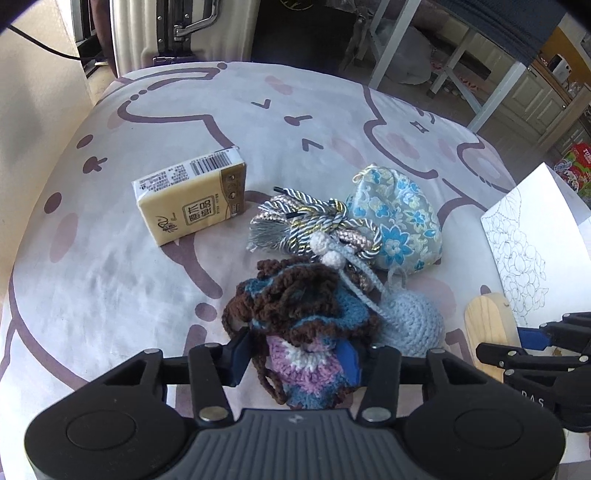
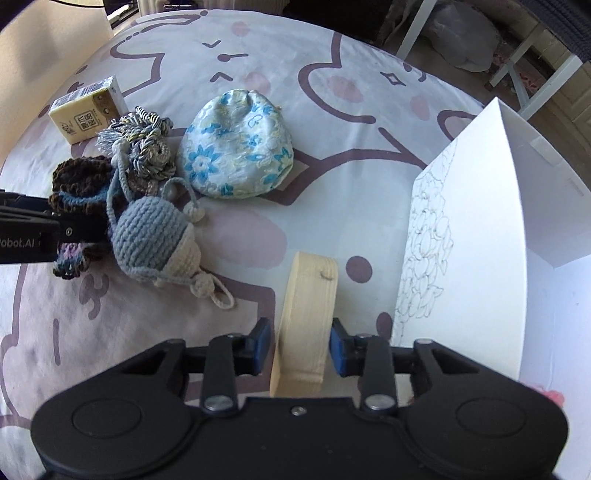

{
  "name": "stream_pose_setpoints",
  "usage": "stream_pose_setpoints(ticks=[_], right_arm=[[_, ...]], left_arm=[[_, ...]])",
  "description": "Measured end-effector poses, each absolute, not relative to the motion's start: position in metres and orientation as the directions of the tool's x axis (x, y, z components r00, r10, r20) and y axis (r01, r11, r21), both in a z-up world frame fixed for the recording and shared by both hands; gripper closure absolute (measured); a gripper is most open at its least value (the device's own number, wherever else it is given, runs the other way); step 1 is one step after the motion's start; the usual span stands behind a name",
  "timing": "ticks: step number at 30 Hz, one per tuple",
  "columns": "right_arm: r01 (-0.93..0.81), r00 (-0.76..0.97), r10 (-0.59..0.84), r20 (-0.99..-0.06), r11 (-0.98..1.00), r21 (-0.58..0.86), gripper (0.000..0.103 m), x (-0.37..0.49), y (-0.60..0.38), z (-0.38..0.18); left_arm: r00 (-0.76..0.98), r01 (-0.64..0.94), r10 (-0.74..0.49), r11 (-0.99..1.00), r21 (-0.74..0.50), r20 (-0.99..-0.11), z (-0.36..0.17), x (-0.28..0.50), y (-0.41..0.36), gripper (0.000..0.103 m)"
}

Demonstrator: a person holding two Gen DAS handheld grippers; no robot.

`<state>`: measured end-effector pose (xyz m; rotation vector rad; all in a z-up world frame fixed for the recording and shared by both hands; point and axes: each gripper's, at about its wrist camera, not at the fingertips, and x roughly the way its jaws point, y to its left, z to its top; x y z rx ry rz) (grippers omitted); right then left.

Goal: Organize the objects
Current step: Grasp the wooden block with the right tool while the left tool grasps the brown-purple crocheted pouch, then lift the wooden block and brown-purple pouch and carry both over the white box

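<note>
A brown, blue and purple crocheted pouch (image 1: 303,328) lies on the cartoon-print cover (image 1: 110,277), and my left gripper (image 1: 295,354) is shut on its lower part, blue pads against both sides. In the right wrist view this pouch (image 2: 79,188) is partly hidden behind the left gripper (image 2: 55,225). My right gripper (image 2: 300,345) is shut on a pale wooden piece (image 2: 306,314) standing on edge; the left wrist view shows the wooden piece (image 1: 487,328) beside the right gripper (image 1: 517,339).
Close together lie a yellow tissue pack (image 1: 192,199), a twisted cord bundle (image 1: 306,225), a blue floral pouch (image 2: 236,147) and a light blue crocheted pouch (image 2: 151,236). A white box with a line drawing (image 2: 461,240) stands at right. A suitcase (image 1: 177,29) stands beyond the cover.
</note>
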<state>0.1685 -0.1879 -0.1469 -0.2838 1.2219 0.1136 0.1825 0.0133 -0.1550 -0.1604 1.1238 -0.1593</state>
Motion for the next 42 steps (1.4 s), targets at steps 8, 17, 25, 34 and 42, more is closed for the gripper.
stream_pose_setpoints(ticks=[8,17,25,34,42], right_arm=[[-0.225,0.336,-0.041,-0.941,0.967,-0.122,0.079,0.162,-0.19,-0.138],[-0.225,0.357,0.026,-0.934,0.973,-0.059,0.079,0.145,-0.194,-0.113],[-0.212,0.398,0.09,-0.913,0.977,0.003,0.079,0.131,-0.2,-0.087],[-0.171,0.497,0.148,-0.855,0.983,0.071,0.079,0.12,-0.212,-0.041],[-0.117,0.59,0.164,-0.79,0.986,0.116,0.079,0.11,-0.218,-0.009]], left_arm=[[0.429,0.031,-0.185,0.981,-0.19,-0.884,-0.145,0.174,0.017,0.072],[0.463,0.046,-0.166,0.985,-0.164,-0.871,-0.126,0.149,0.027,0.074],[0.532,0.078,-0.163,0.987,-0.143,-0.831,-0.089,0.127,0.021,0.074],[0.599,0.086,-0.148,0.989,-0.121,-0.787,-0.043,0.11,0.012,0.074],[0.665,0.1,-0.147,0.989,-0.108,-0.732,-0.007,0.098,0.002,0.074]])
